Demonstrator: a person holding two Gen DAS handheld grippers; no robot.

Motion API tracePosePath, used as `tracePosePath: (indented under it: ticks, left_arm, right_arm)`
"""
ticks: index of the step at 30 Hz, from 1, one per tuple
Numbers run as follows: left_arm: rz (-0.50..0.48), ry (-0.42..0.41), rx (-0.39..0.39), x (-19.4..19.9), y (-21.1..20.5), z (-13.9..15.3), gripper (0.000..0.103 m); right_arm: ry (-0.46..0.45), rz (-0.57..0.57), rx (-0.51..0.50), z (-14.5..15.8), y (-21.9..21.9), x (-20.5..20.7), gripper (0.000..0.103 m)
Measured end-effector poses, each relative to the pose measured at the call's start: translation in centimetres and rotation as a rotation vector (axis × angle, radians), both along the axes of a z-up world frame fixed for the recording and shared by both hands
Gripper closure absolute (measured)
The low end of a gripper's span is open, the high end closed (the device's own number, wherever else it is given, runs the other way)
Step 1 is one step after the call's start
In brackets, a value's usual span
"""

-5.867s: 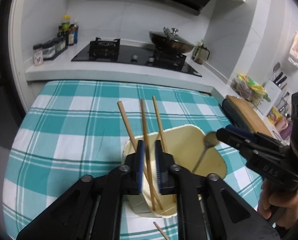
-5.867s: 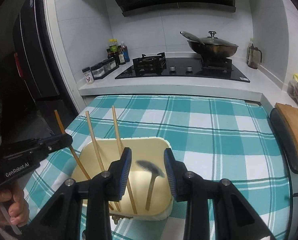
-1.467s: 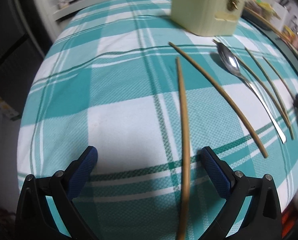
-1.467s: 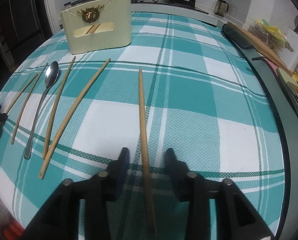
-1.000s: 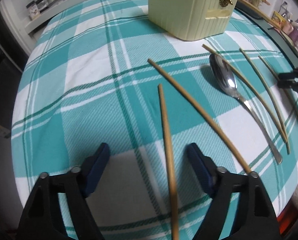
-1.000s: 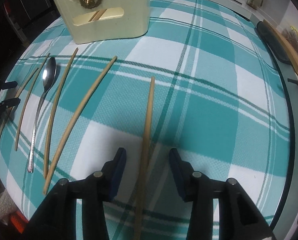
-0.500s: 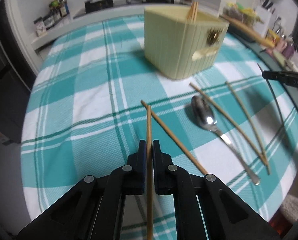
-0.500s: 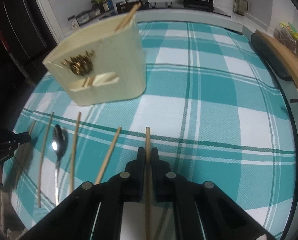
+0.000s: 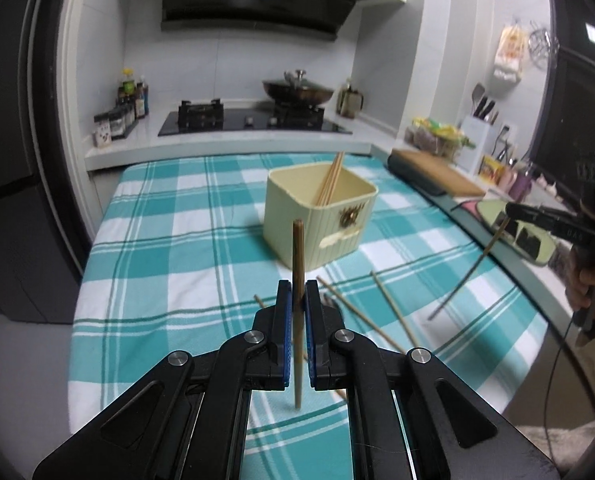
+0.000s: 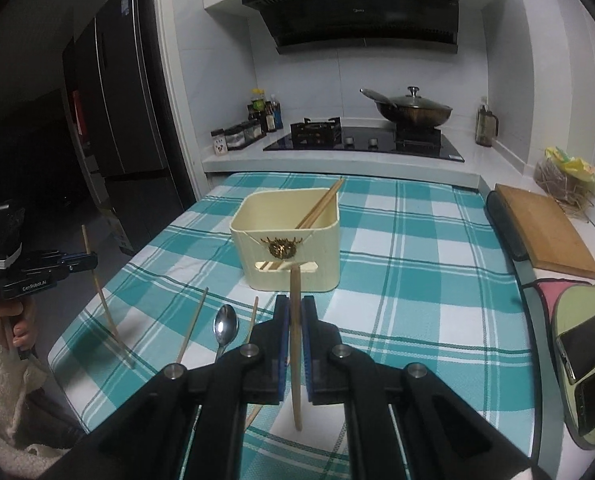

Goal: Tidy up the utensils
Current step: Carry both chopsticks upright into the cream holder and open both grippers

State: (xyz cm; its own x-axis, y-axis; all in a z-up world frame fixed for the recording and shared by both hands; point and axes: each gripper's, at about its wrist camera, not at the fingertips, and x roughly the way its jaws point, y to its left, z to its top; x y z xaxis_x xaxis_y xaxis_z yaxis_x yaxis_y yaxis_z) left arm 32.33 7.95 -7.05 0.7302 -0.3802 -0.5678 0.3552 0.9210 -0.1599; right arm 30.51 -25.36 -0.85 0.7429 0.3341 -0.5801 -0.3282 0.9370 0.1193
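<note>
Your left claw (image 9: 297,300) clamped on one chopstick (image 9: 297,256), clear of cloth. Your right claw (image 10: 293,312) clamped on another chopstick (image 10: 295,320), also clear of cloth. Cream holder (image 10: 289,240) ahead on checked tablecloth (image 10: 417,280); two chopsticks (image 10: 319,204) already inside. Left on cloth: spoon (image 10: 224,326), loose chopsticks (image 10: 191,326) beside it. Judgement: task partly done; you have both held sticks yet to deposit, then remainder.

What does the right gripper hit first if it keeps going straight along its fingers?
Probably the cream utensil holder: the right gripper, shut on a chopstick, aims at its front wall. Depth is unclear, so it might meet the checked tablecloth just short of it.
</note>
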Motion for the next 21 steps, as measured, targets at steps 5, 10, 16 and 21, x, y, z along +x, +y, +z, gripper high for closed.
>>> tracePosePath:
  ticks: [5, 10, 16, 21]
  left_arm:
    - [0.012, -0.018, -0.030, -0.6, 0.1, 0.8, 0.099]
    - [0.011, -0.008, -0.028, -0.3, 0.0, 1.0, 0.099]
    - [0.007, -0.026, -0.039, 1.0, 0.0, 3.2, 0.099]
    - [0.004, -0.102, -0.084, 3.0, -0.2, 7.8, 0.099]
  right_arm:
    - [-0.054, -0.008, 0.023, 1.2, 0.5, -0.7, 0.097]
    - [-0.053, -0.016, 0.019, 1.8, 0.7, 0.2, 0.097]
    - [-0.048, -0.012, -0.001, 3.0, 1.0, 2.4, 0.097]
    - [-0.101, -0.015, -0.008, 6.1, 1.3, 4.9, 0.097]
